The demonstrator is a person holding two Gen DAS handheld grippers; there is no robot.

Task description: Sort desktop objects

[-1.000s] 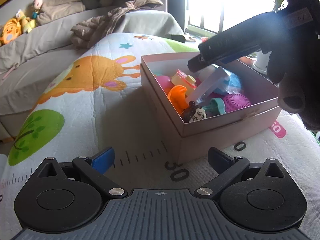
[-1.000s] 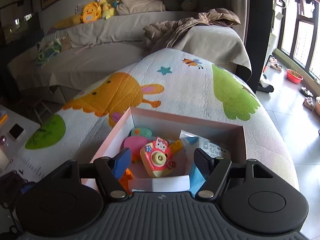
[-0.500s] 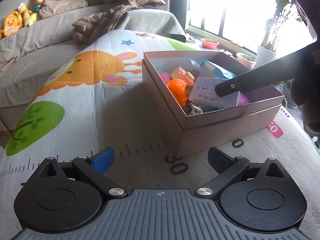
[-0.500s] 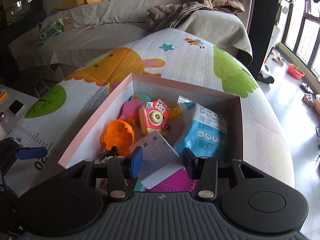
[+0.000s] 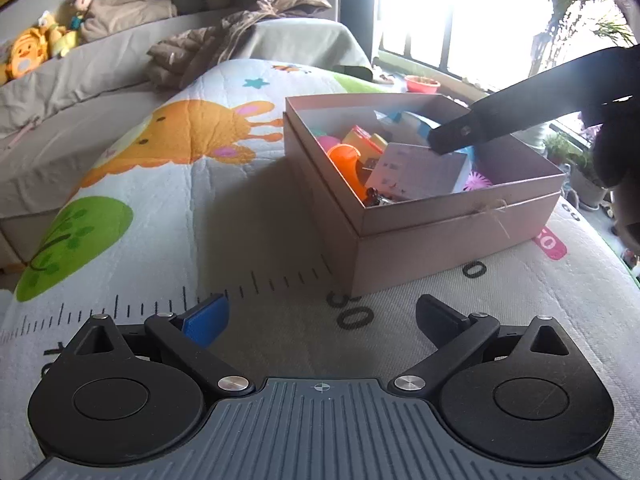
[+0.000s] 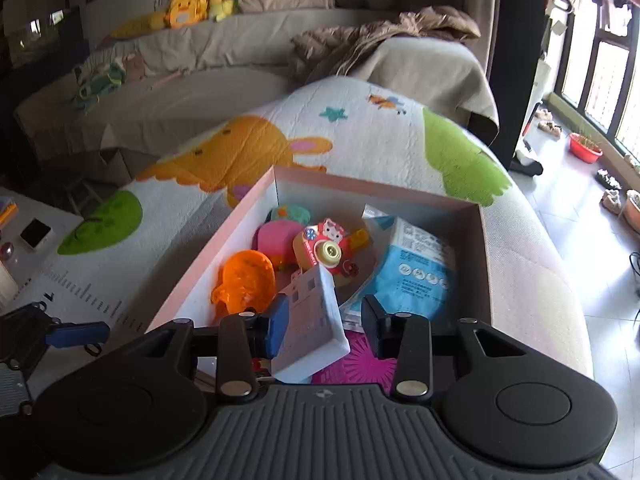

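Left tool (image 5: 320,320) is held wide apart and empty above the mat (image 5: 280,300). Right tool (image 6: 322,322) is opening; the white box (image 6: 310,320) lies between its jaws, tilted, against the blue pad only. It is already inside the pink box (image 6: 484,264) among toys. Sorting is judged nearly finished; release remains.

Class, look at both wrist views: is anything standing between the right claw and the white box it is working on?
Nothing visible does. The white box already sits between the opening jaws of the right claw, over the pink box.
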